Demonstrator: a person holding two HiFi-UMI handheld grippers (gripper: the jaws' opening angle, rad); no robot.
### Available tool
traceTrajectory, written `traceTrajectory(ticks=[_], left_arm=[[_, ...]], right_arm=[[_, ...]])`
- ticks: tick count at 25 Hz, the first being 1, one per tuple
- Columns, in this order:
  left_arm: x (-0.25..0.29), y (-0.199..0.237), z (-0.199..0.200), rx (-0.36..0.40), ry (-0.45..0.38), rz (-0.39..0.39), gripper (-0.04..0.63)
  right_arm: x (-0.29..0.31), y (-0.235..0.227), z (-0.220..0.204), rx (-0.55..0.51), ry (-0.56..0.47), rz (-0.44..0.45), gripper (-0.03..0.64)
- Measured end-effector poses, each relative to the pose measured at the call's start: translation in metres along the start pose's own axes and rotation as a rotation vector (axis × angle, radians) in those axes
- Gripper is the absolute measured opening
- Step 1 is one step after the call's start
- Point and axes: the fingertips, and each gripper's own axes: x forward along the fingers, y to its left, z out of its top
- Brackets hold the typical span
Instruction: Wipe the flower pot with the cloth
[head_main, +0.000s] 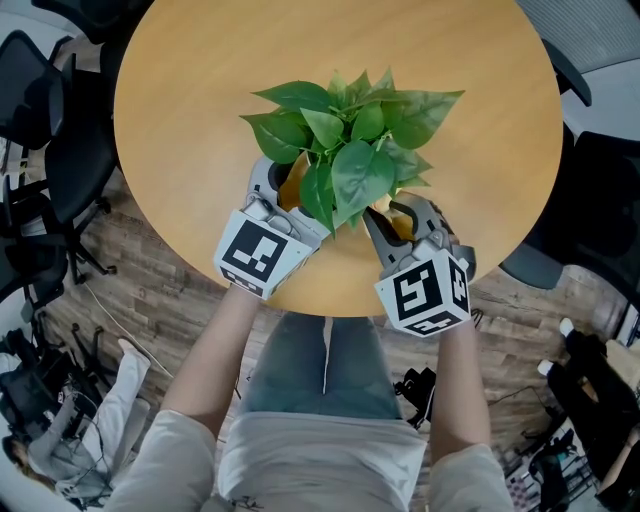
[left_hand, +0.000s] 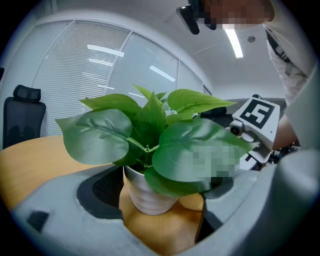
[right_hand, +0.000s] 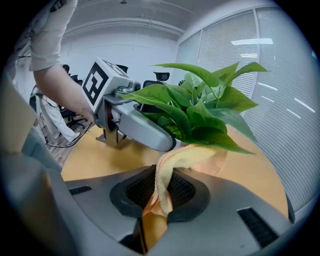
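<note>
Wood underfoot for this one, a round table (head_main: 180, 90), and all the action sits at its near edge; starting on the left, the left gripper (head_main: 283, 190) reaches in from the person's side with its jaws spread apart, one on either side of the white ribbed flower pot (left_hand: 149, 197); the left gripper view shows a strip of bare table between the pot and one jaw, so the tool brackets the pot and does not clamp it, and whether the other pad touches the pot wall I cannot tell; centre stage, the pot stands upright on the table, almost hidden from above by its broad green leaves (head_main: 345, 150); over on the right, the right gripper (right_hand: 160, 199) has its jaws closed tight on a pale yellow cloth (right_hand: 175, 162), pinched low, with the free end running forward and up to the pot's side just beneath the lowest leaves; to my eye the wiping step itself is in hand, with the cloth at the pot's right flank and the left tool standing by as a brace; how much of the pot is already wiped, nothing here shows; the next move, as I read it, calls for the cloth to be pressed on the wall and swept round it under the foliage, while the left jaws steady the pot so it neither slides nor tips toward the table edge
</note>
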Motion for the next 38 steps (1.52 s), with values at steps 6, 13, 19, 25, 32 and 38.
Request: traceTrajectory(ticks=[6, 13, 19, 25, 32, 38], left_arm=[[-0.005, -0.001, -0.010, -0.012, 0.032, -0.005, 0.447], [-0.021, 0.001, -0.016, -0.022, 0.056, 0.020, 0.446], [-0.041, -0.005, -0.022, -0.092, 0.092, 0.024, 0.445], [-0.066, -0.018, -0.009, -0.137, 0.103, 0.005, 0.397], [-0.092, -0.039, 0.030, -0.127, 0.087, 0.006, 0.237], [-0.106, -0.058, 0.058, -0.147, 0.089, 0.011, 0.073]], right_arm=[[-0.004, -0.006, -0.005, 0.070, -0.030, 0.000, 0.054], [-0.013, -0.010, -0.009, 0.127, -0.057, -0.006, 0.052], [-0.031, -0.006, -0.011, 0.178, -0.027, -0.008, 0.054], [-0.061, -0.002, -0.017, 0.206, -0.005, -0.001, 0.052], [-0.101, 0.011, 0.003, 0.187, -0.015, -0.007, 0.052], [-0.137, 0.006, 0.035, 0.270, -0.107, -0.030, 0.053]])
